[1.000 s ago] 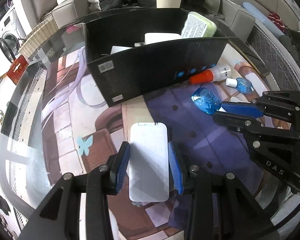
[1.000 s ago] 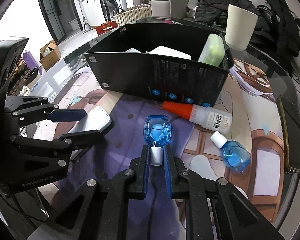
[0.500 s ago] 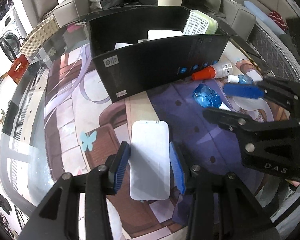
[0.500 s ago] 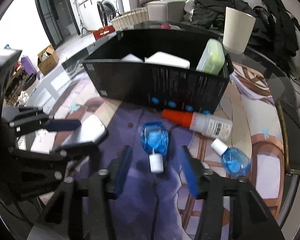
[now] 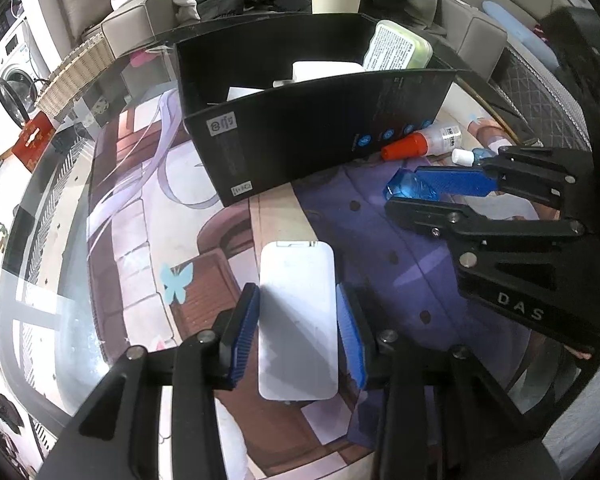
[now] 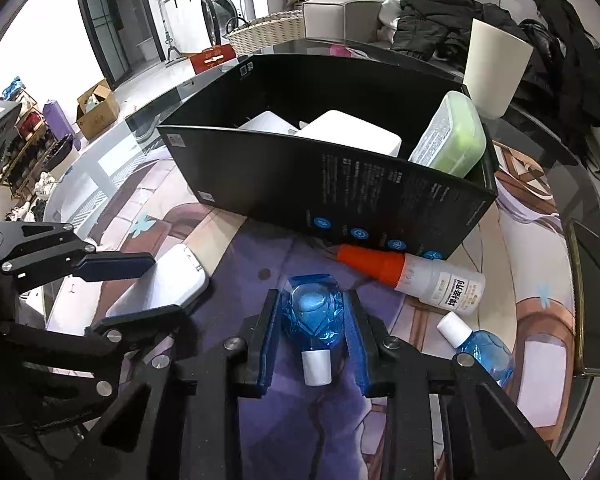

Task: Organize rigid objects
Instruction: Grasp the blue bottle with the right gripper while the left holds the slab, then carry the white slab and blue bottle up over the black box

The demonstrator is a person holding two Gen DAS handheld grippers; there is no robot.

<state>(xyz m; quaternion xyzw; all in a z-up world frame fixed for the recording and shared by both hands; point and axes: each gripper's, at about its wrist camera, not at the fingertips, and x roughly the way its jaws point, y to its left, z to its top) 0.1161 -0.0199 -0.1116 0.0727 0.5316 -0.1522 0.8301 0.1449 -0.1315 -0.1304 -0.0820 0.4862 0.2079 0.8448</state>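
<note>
A flat white case (image 5: 296, 280) lies on the printed mat, and my left gripper (image 5: 298, 320) is closing, its blue pads against the case's long sides. A small blue bottle (image 6: 314, 312) with a white cap lies in front of the black box (image 6: 300, 192), cap toward the camera. My right gripper (image 6: 313, 296) is closing around the bottle's body, pads at both sides of it. In the left wrist view the right gripper (image 5: 406, 189) is at the right with the blue bottle (image 5: 404, 190) between its fingers. The left gripper (image 6: 164, 284) and white case (image 6: 168, 280) show at the right wrist view's left.
An orange-capped white bottle (image 6: 440, 280) lies against the box front. A second blue bottle (image 6: 488, 352) rests to its right. Inside the box are a green case (image 6: 452, 140) and white items. A white cup (image 6: 496, 68) stands behind it. The glass table's edge curves at right.
My right gripper let go of the bottle's cap, opened wide, moved forward and closed in around the bottle's body. The left gripper stayed on the white case.
</note>
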